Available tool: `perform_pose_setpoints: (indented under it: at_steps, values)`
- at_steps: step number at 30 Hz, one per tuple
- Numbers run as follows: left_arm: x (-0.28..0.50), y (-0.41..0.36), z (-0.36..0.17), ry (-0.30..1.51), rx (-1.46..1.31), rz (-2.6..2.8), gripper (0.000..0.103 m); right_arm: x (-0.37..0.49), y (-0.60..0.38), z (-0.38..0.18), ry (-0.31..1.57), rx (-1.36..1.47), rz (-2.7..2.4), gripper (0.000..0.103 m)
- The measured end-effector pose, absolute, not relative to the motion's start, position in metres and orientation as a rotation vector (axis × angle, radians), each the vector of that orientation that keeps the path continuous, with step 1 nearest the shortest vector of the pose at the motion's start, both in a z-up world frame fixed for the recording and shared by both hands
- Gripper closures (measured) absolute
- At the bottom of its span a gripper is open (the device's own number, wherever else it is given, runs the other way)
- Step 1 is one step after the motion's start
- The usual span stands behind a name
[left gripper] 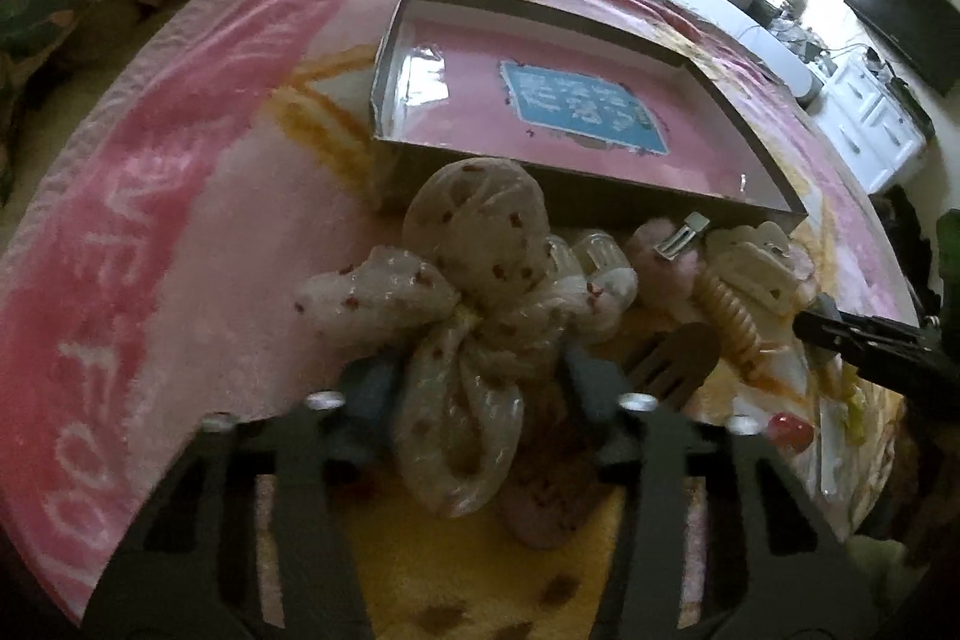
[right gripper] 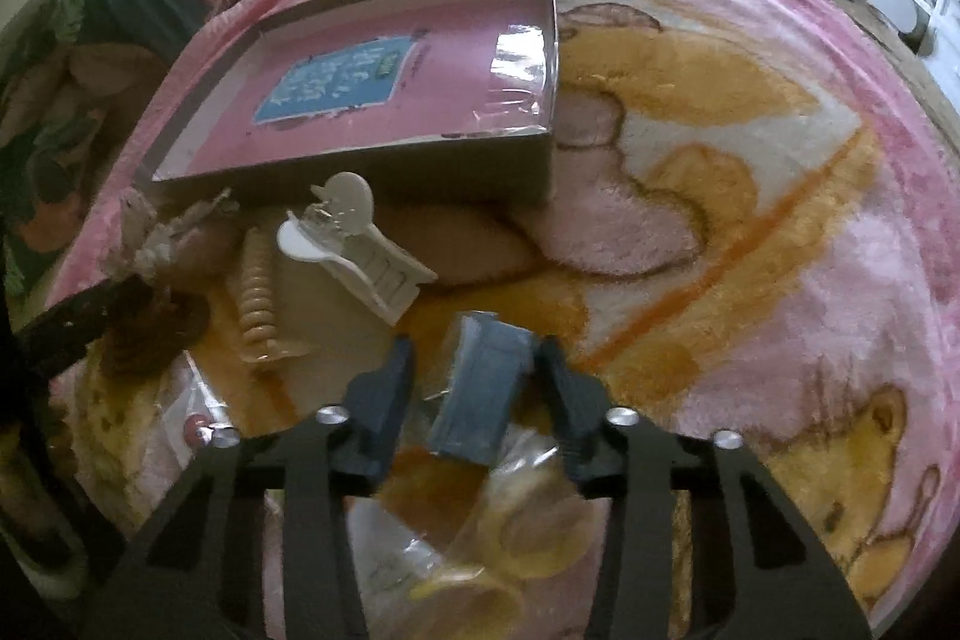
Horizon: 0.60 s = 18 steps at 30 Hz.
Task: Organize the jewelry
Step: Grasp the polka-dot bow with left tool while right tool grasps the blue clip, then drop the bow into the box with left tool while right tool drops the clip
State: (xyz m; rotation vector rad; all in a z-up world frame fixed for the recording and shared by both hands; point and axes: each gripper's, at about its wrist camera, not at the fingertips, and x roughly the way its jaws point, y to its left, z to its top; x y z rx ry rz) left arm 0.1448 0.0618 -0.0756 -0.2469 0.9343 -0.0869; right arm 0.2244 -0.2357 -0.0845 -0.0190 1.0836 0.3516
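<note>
In the left wrist view my left gripper (left gripper: 480, 370) is shut on a large sheer beige bow with red dots (left gripper: 474, 280), held just in front of the shallow cardboard box with a pink floor (left gripper: 570, 196). A white claw clip (left gripper: 756, 256), a cream spiral hair tie (left gripper: 735, 316) and a small metal clip (left gripper: 681, 238) lie right of the bow. In the right wrist view my right gripper (right gripper: 474, 376) is open around a small blue-grey card (right gripper: 483, 388) on the blanket. The white claw clip (right gripper: 354, 250), the spiral tie (right gripper: 258, 304) and the box (right gripper: 360, 172) lie beyond.
Everything rests on a pink and yellow cartoon blanket (right gripper: 750, 220) on a bed. Clear plastic bags (right gripper: 480, 532) lie under my right gripper. A red bead item (left gripper: 789, 430) sits at right. White drawers (left gripper: 870, 124) and a dark screen (left gripper: 906, 16) stand far right.
</note>
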Motion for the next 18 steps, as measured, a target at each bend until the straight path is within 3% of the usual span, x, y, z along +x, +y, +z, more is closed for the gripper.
perform_pose_setpoints:
  at_steps: [2, 4, 18]
  values:
    - [0.147, 0.066, -0.074, 0.926, -0.255, -0.093, 0.083, 0.224, -0.237, -0.082, 1.069, -0.005, 0.352, 0.065]
    - [0.145, 0.07, -0.07, 0.912, -0.26, -0.088, 0.084, 0.223, -0.239, -0.08, 1.055, 0.004, 0.353, 0.077]
    - [0.126, 0.093, -0.019, 0.792, -0.303, -0.051, 0.086, 0.207, -0.254, -0.017, 0.866, 0.092, 0.411, 0.079]
